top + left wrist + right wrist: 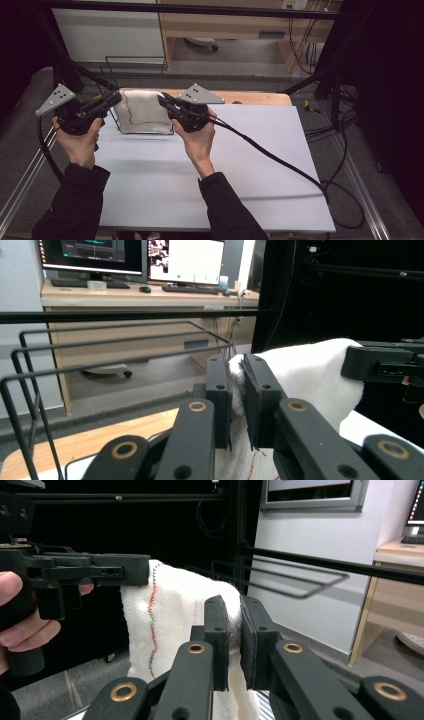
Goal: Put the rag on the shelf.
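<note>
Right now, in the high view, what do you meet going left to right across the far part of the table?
left gripper → white towel draped on the wire rack → right gripper → bare white table

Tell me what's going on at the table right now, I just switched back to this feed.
A person holds a gripper in each hand, and both are clamped on the top edge of a white towel at the far side of the table. The left gripper pinches one upper corner, and the right gripper pinches the other. The towel hangs between them, spread out, at a black wire rack that stands at the table's far edge. Whether it already rests on the rack cannot be told.
</note>
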`<action>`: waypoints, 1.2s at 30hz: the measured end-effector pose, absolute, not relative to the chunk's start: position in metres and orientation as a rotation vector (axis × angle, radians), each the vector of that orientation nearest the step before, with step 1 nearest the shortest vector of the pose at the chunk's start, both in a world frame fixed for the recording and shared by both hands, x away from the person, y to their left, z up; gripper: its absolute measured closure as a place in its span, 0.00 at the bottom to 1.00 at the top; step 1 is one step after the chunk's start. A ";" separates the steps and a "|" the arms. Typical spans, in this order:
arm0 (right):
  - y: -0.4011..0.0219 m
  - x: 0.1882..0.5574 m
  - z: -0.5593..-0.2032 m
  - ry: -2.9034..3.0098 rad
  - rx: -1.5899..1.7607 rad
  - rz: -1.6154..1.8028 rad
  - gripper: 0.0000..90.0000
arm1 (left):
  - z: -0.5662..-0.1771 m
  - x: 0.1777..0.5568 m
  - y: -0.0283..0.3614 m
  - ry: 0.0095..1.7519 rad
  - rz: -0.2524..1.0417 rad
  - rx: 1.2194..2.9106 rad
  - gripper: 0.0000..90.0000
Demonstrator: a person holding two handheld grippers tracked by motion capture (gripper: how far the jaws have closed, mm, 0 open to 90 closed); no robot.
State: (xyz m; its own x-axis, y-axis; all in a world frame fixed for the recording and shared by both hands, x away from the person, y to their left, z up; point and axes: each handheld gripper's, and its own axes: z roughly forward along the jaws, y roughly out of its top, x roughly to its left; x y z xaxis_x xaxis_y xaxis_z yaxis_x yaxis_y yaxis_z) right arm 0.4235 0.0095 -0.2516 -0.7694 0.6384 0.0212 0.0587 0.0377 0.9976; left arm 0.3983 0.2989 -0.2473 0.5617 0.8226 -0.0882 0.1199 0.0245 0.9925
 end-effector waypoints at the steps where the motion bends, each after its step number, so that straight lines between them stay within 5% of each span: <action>1: 0.010 0.424 -0.249 1.888 0.700 1.782 0.93 | -0.246 0.399 0.300 0.852 0.663 1.465 0.91; 36: 0.039 0.452 -0.193 1.794 0.648 1.820 0.93 | -0.191 0.421 0.320 0.841 0.748 1.374 0.91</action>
State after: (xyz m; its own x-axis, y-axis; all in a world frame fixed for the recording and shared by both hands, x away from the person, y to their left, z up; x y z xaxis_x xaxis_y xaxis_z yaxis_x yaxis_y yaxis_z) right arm 0.4522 0.0388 -0.1929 -0.7620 0.6475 -0.0108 -0.0202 -0.0071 0.9998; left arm 0.4208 0.3199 -0.1911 0.5164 0.8534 -0.0711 0.0285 0.0658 0.9974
